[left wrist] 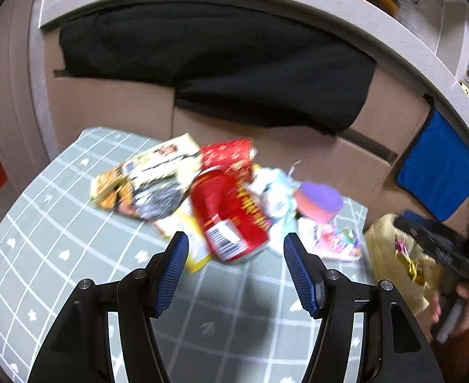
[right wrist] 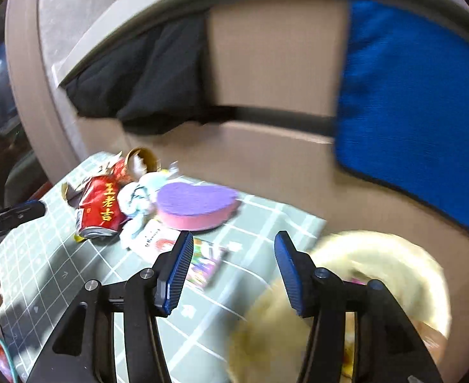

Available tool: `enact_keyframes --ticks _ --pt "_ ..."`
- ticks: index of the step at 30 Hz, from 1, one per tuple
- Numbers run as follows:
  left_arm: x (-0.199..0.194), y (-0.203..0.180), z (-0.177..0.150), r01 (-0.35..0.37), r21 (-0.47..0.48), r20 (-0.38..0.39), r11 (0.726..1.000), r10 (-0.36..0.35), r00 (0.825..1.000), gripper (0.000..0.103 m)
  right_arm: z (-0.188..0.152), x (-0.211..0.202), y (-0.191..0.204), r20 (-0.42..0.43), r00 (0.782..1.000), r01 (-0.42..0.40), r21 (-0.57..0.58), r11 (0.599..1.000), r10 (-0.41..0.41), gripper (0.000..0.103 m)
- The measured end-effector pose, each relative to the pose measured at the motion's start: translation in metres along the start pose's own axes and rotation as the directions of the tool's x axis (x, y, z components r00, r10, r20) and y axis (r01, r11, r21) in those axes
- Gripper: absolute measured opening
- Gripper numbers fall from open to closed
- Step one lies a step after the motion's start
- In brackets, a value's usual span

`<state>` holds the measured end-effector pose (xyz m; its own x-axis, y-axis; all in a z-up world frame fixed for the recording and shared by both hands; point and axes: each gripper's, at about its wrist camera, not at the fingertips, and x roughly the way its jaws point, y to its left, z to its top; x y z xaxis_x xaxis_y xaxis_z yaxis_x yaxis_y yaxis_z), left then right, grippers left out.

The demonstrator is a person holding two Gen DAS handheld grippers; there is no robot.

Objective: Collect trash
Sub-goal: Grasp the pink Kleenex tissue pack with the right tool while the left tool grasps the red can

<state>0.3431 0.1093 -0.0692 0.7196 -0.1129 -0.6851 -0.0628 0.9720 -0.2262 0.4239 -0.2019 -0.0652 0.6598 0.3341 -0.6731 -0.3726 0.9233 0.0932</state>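
L gripper (left wrist: pixel 236 271) jaws wide, empty, above green grid mat (left wrist: pixel 58 271). R gripper (right wrist: pixel 233 271) also wide, empty, w/ yellowish trash bag (right wrist: pixel 378 265) just beside its right finger. Past them: dented red can (left wrist: pixel 229 215) on its side, pink-purple sponge (right wrist: pixel 197 206), snack wrappers (left wrist: pixel 145 182), then cardboard boxes (left wrist: pixel 113 102).

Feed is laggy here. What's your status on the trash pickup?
Left gripper open, lined up on red can. Right gripper open over yellowish bag. Wrappers and purple sponge crowd the can.
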Motion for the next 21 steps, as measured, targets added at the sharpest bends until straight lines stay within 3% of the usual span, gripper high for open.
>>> enact_keyframes --ticks 6,14,18,21 --pt "0.008 0.026 -0.015 0.019 -0.001 -0.054 1.000 -0.019 0.998 0.062 0.030 0.068 0.019 -0.059 0.997 -0.042 -0.011 0.999 0.041 0.050" --pt "0.022 0.031 -0.018 0.082 -0.010 -0.087 0.997 -0.082 0.993 0.062 0.061 0.139 0.005 -0.123 0.990 -0.059 0.072 0.996 0.068 0.050" --pt "0.024 0.029 -0.019 0.098 -0.014 -0.087 0.995 -0.099 0.991 0.062 0.051 0.146 -0.004 -0.167 0.972 -0.138 0.152 0.979 0.163 0.050" --pt "0.029 0.025 -0.020 0.113 -0.027 -0.094 0.993 -0.115 0.989 0.062 0.038 0.133 0.003 -0.174 0.968 -0.162 0.123 0.979 0.183 0.050"
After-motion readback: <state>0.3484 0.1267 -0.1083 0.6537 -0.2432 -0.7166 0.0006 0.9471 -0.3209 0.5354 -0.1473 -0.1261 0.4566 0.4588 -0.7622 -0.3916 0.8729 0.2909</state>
